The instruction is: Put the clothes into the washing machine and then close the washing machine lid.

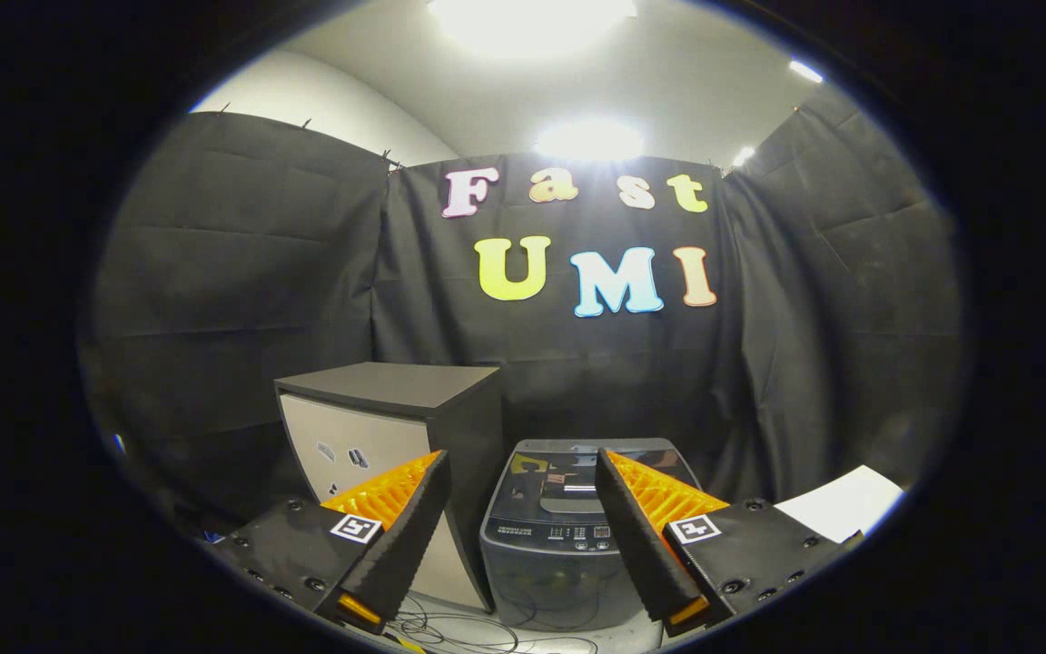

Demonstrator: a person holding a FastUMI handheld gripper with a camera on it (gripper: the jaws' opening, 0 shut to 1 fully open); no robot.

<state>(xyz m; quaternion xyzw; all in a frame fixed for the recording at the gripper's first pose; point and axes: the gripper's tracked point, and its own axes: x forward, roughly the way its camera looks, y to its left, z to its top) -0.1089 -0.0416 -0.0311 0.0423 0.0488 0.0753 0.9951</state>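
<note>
Claw [521, 472] fingers spread apart; beyond them washing machine [568, 536], lid shut, beside cabinet [387, 427].

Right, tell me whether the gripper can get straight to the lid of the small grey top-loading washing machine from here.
Probably yes. The gripper is open, its orange-ribbed fingers empty, and the grey washing machine stands beyond them with its lid shut. Nothing sits between; the dark cabinet stands beside it, off the path.
</note>
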